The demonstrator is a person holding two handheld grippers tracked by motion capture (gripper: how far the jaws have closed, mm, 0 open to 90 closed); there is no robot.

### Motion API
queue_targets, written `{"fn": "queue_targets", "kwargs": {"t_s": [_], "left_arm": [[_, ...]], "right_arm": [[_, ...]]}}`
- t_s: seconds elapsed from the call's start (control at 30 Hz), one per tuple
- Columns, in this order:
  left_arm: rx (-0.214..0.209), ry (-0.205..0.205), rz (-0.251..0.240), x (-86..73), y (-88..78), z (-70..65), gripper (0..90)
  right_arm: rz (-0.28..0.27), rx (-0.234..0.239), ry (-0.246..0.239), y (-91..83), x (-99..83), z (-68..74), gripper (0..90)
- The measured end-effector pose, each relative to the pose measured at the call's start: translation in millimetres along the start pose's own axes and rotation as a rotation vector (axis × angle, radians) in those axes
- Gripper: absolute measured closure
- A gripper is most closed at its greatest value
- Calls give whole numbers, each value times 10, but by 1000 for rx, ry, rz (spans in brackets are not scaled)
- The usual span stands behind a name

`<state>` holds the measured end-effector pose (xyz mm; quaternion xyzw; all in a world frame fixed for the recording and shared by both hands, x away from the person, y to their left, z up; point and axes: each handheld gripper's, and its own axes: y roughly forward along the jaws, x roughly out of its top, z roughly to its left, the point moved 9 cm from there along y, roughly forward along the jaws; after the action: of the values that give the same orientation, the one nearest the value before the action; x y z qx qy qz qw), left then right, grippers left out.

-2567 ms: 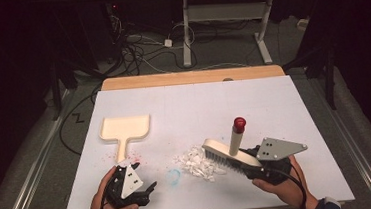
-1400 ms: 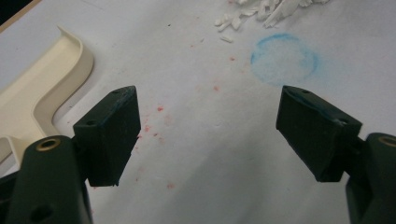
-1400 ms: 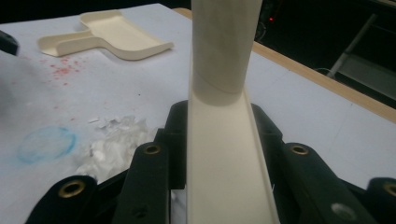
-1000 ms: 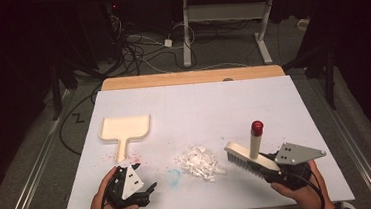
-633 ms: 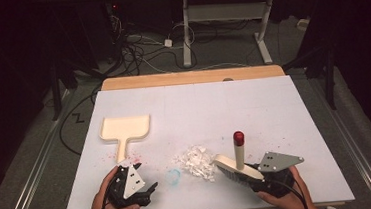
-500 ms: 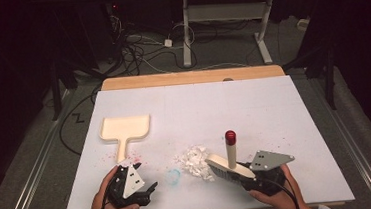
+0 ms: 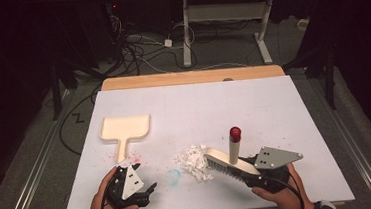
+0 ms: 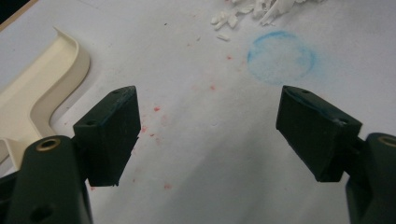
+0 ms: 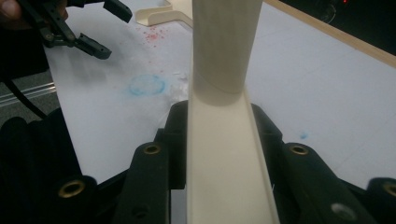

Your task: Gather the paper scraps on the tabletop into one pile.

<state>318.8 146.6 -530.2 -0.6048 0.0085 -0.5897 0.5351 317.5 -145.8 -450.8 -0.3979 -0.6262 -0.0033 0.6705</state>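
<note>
Brush (image 7: 231, 164) swept left against paper scraps (image 7: 193, 160).

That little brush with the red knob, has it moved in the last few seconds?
Yes. The brush first swung right, away from the white scraps, then came back left; its bristles now touch their right edge.

— What lies on the table (image 7: 273, 102) near its front edge?
— A blue chalk ring (image 7: 173, 176) and some red specks (image 7: 135, 158).
— And behind the far edge?
— Cables (image 7: 139, 53) on the floor, and a white desk frame (image 7: 227, 26).
</note>
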Motion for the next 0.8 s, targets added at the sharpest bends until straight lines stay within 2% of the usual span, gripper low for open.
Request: {"fn": "queue_targets", "kwargs": {"t_s": [0.17,0.27,0.4,0.47,0.53,0.6,0.67,0.8], "left_arm": [[1,1,2,0,3,2,208],[-1,1,3,-1,7,-1,208],[-2,1,-2,11,8,-3,208],[-5,5,-2,17,8,-10,208],[-7,10,-1,18,11,-15,208],[-11,7,-3,18,14,-17,208],[-20,-4,-7,22,18,-20,208],[-28,-2,-16,51,13,-41,209]], "right_arm": [[6,34,-23,-132,-65,57,685],[22,83,-37,-163,-138,162,685],[27,197,-69,-95,-194,353,685],[42,219,-89,12,-224,411,685],[52,222,-115,129,-247,424,685],[36,230,-121,212,-231,402,686],[35,189,-148,275,-206,334,686],[17,150,-156,404,-125,185,685]]}}
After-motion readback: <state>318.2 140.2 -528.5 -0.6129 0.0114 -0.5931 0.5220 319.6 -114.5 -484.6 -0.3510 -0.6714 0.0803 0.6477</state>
